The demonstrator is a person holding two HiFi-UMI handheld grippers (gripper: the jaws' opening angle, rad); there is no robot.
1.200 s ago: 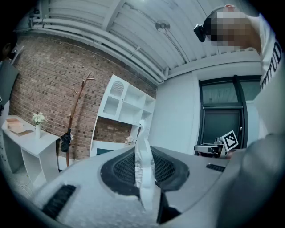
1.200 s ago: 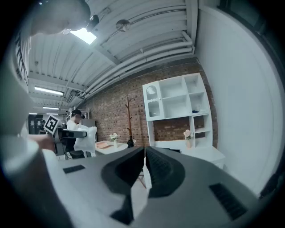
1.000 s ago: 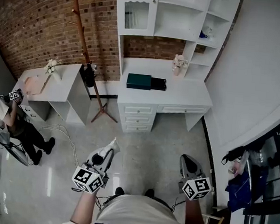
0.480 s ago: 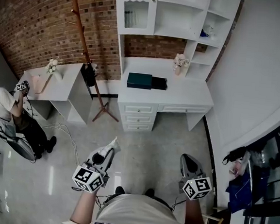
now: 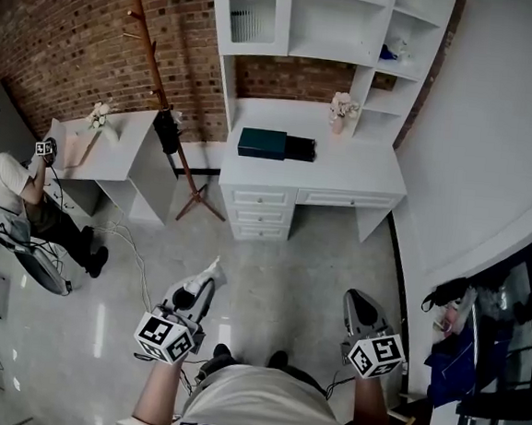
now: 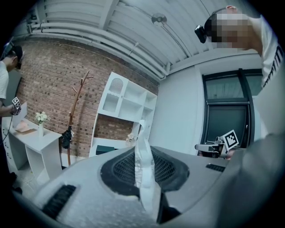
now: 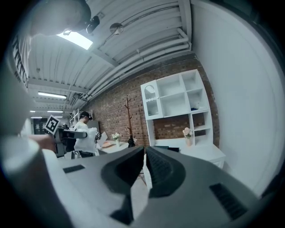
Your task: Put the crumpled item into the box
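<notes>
A white crumpled item (image 5: 213,272) sticks out past the tips of my left gripper (image 5: 204,287), which is shut on it; in the left gripper view the crumpled item (image 6: 144,173) stands pinched between the jaws of the left gripper (image 6: 143,150). The box (image 5: 263,143), dark green, lies on the white desk (image 5: 362,174) well ahead across the floor; the box (image 6: 104,150) also shows far off over the left jaw. My right gripper (image 5: 356,305) hangs at the right, shut with nothing in it. In its own view the right gripper (image 7: 144,150) points toward the box (image 7: 167,148).
A white shelf unit (image 5: 310,21) tops the desk, with a flower vase (image 5: 340,112) beside the box. A wooden coat rack (image 5: 161,87) and a white side table (image 5: 115,138) stand left. A seated person (image 5: 8,194) and floor cables (image 5: 125,241) are at far left; dark clutter (image 5: 458,344) right.
The desk and box have slid slightly in the head view as I moved toward them. Both grippers keep their places in the picture. The seated person at the left has shifted.
</notes>
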